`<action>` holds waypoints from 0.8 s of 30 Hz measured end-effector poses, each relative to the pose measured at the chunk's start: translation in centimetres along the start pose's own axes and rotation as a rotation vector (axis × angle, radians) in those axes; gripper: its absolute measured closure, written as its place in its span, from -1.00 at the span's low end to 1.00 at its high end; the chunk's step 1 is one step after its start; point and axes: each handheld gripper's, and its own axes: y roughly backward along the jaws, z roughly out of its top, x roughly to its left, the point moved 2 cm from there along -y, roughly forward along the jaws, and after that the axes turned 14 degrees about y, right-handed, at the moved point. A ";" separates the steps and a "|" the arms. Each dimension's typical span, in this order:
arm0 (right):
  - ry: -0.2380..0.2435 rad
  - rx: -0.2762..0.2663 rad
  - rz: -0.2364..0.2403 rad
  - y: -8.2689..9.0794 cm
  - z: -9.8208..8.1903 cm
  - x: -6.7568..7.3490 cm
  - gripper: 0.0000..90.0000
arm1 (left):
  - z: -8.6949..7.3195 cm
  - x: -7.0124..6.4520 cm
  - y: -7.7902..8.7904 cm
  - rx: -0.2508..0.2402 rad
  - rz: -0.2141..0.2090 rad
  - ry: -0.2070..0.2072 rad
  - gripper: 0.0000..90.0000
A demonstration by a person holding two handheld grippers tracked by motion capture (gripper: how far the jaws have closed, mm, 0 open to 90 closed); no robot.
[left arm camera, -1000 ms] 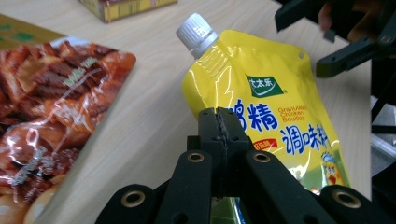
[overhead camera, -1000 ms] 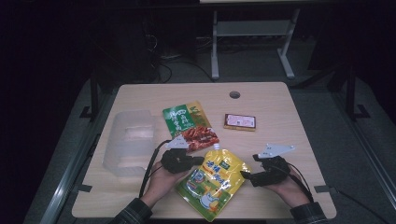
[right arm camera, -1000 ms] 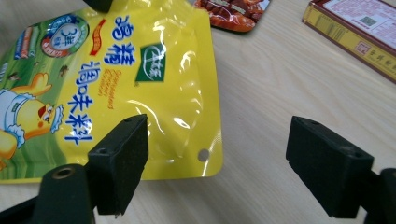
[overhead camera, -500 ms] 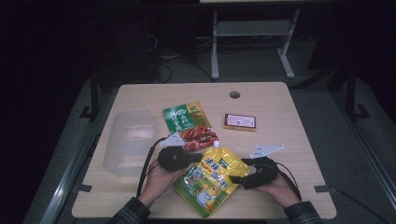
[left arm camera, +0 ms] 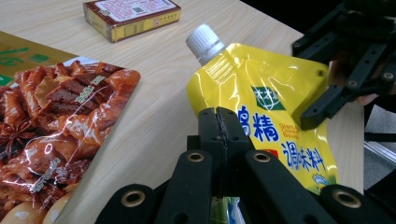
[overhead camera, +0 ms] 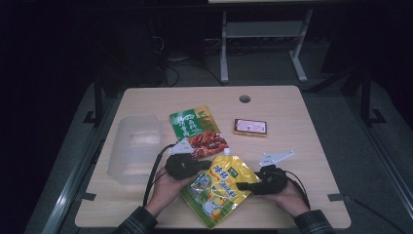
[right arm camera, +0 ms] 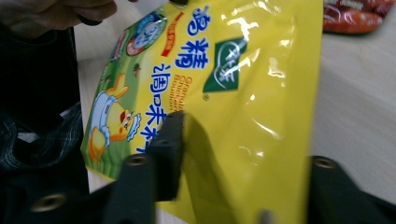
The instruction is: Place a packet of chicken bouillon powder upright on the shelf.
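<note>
A yellow spouted pouch (overhead camera: pixel 219 187) with a white cap lies tilted at the table's near edge, between both hands. My left gripper (overhead camera: pixel 208 166) is shut on the pouch's left edge; in the left gripper view its jaws (left arm camera: pixel 218 116) meet on the yellow foil (left arm camera: pixel 280 93). My right gripper (overhead camera: pixel 241 185) comes in from the right with the pouch (right arm camera: pixel 243 70) between its jaws. These have just been closing: one jaw lies on the printed face, the other sits behind the pouch's edge (right arm camera: pixel 250 140).
A green and red snack bag (overhead camera: pixel 197 129) lies just beyond the pouch, also in the left gripper view (left arm camera: pixel 56 112). A small flat box (overhead camera: pixel 250 126) sits right of it. A clear plastic container (overhead camera: pixel 134 146) stands at the left. The table (overhead camera: pixel 292 102) has a cable hole (overhead camera: pixel 244 99).
The right gripper slid left from beside the pouch onto its right side and its jaws narrowed around it. The left gripper stayed on the pouch's left edge.
</note>
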 end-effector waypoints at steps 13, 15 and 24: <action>0.077 0.011 -0.025 0.4 0.9 0.2 1.00 | -0.2 -0.1 0.1 -0.002 0.008 -0.012 1.00; 0.085 0.012 -0.029 0.4 1.0 0.2 1.00 | -0.2 -0.1 0.1 -0.005 0.013 -0.016 1.00; 0.122 0.031 -0.040 0.7 2.7 0.2 1.00 | -0.6 -0.2 1.0 0.002 0.007 -0.034 0.73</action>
